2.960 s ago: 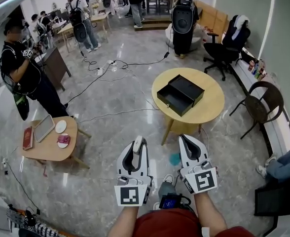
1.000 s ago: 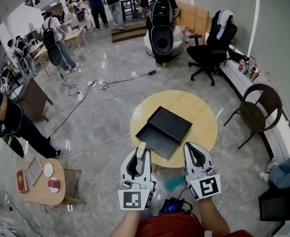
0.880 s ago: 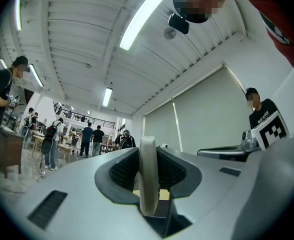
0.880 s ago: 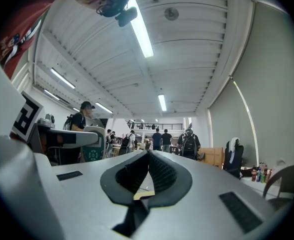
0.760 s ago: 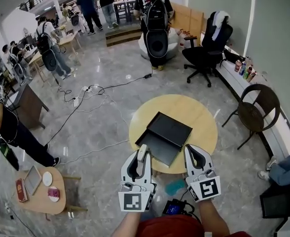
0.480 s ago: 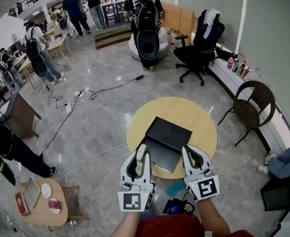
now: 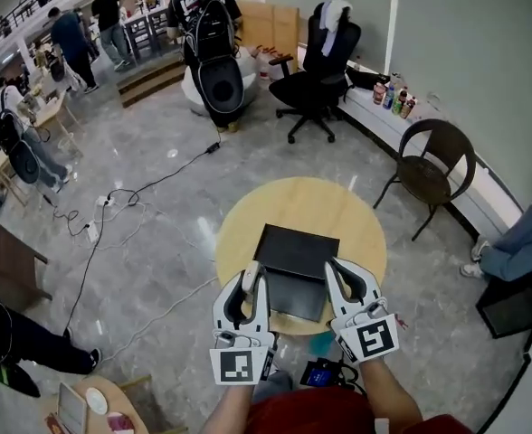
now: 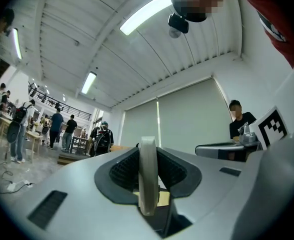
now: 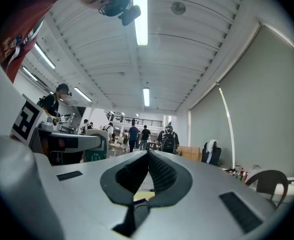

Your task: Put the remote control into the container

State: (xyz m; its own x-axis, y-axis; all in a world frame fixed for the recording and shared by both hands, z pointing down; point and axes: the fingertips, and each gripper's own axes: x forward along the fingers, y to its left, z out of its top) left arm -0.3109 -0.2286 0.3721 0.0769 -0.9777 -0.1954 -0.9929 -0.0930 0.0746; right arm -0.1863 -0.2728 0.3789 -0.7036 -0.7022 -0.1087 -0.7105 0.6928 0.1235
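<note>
Left gripper view: the left gripper (image 8: 148, 151) clamps a slim pale remote control (image 8: 148, 176), held upright and edge-on between its pads. Right gripper (image 9: 148, 156) jaws meet at the tips, with nothing between them. In the head view both grippers hang at the near edge of the black container (image 7: 295, 253) on the round table (image 7: 293, 204).

Count, head view.
- Grippers: two, left gripper (image 7: 253, 277) and right gripper (image 7: 331, 269); one marker cube each.
- Remote control (image 8: 148, 174): one.
- Container (image 7: 295, 253): one, black.
- Tables, near field: two, round table (image 7: 356, 220) and low table (image 7: 99, 398), latter cut by frame edge.
- Chairs: two, office chair (image 7: 318, 57) and round-back chair (image 7: 426, 165).
- Persons (image 7: 203, 12) besides wearer: at least six, some partly cut off.
- Bottles (image 7: 393, 96) on ledge: small cluster, number not legible.
</note>
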